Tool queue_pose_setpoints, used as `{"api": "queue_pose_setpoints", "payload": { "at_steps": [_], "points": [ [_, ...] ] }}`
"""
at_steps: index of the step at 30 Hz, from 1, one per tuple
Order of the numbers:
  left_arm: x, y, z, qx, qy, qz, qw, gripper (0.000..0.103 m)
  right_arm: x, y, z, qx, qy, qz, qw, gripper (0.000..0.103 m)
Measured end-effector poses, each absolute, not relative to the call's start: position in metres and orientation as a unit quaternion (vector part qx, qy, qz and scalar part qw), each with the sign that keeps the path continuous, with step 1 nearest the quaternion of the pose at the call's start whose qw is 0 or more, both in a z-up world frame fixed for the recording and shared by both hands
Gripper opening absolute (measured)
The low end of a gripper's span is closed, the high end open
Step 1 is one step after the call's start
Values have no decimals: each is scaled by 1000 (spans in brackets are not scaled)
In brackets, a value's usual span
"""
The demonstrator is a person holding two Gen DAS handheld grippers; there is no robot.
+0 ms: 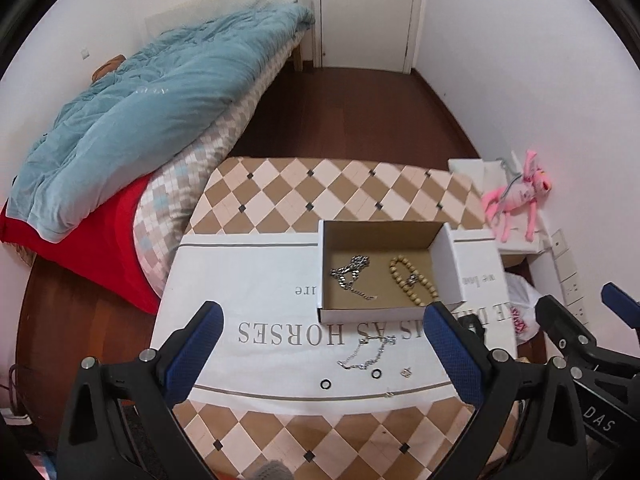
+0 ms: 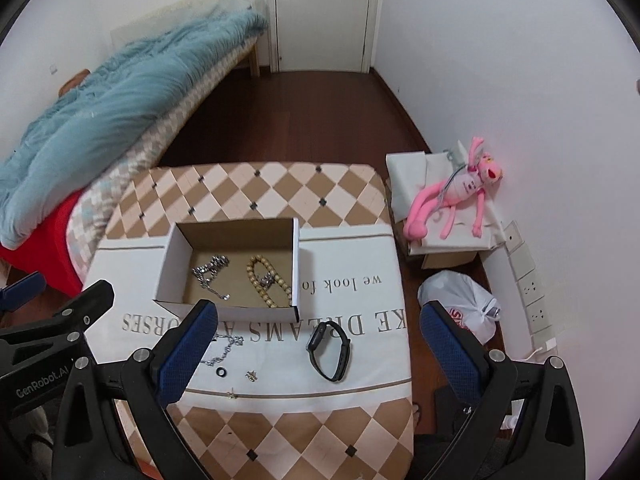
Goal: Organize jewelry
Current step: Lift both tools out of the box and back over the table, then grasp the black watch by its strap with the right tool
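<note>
An open white cardboard box (image 1: 450, 264) (image 2: 170, 264) stands on a white printed cloth on the table. Inside lie a silver chain (image 1: 352, 274) (image 2: 210, 274) and a wooden bead bracelet (image 1: 412, 280) (image 2: 266, 284). On the cloth in front of the box lie a thin silver chain (image 1: 366, 354) (image 2: 224, 350), two black rings (image 1: 326, 383) (image 1: 376, 373), a small earring (image 1: 407, 372) (image 2: 251, 376), a tiny stud (image 2: 231, 395) and a black smartwatch (image 2: 330, 350). My left gripper (image 1: 322, 352) is open and empty above the cloth. My right gripper (image 2: 320, 354) is open and empty above the watch.
The table (image 1: 280, 192) has a checkered cover. A bed with a blue quilt (image 1: 140, 120) stands at the left. A pink plush toy (image 2: 452, 196) lies on boxes at the right, a white plastic bag (image 2: 464, 304) on the floor, wall sockets (image 2: 524, 264) beyond.
</note>
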State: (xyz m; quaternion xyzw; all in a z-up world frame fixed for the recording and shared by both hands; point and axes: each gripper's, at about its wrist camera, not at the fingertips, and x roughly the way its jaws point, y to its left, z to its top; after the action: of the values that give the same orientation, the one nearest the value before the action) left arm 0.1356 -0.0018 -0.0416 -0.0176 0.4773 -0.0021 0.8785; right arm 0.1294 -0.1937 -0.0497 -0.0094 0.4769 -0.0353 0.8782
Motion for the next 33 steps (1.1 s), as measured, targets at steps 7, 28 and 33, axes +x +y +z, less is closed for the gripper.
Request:
{"api": "queue_pose_setpoints", "payload": {
  "at_steps": [7, 28, 33],
  "points": [
    [116, 1, -22, -18, 468, 21, 883, 102, 109, -195, -24, 8, 460, -26, 888, 102],
    [126, 21, -197, -11, 573, 76, 816, 102, 139, -247, -226, 57, 573, -43, 816, 102],
    [123, 38, -218, -57, 596, 68, 798, 102, 156, -239, -253, 48, 586, -44, 808, 102]
  ]
}}
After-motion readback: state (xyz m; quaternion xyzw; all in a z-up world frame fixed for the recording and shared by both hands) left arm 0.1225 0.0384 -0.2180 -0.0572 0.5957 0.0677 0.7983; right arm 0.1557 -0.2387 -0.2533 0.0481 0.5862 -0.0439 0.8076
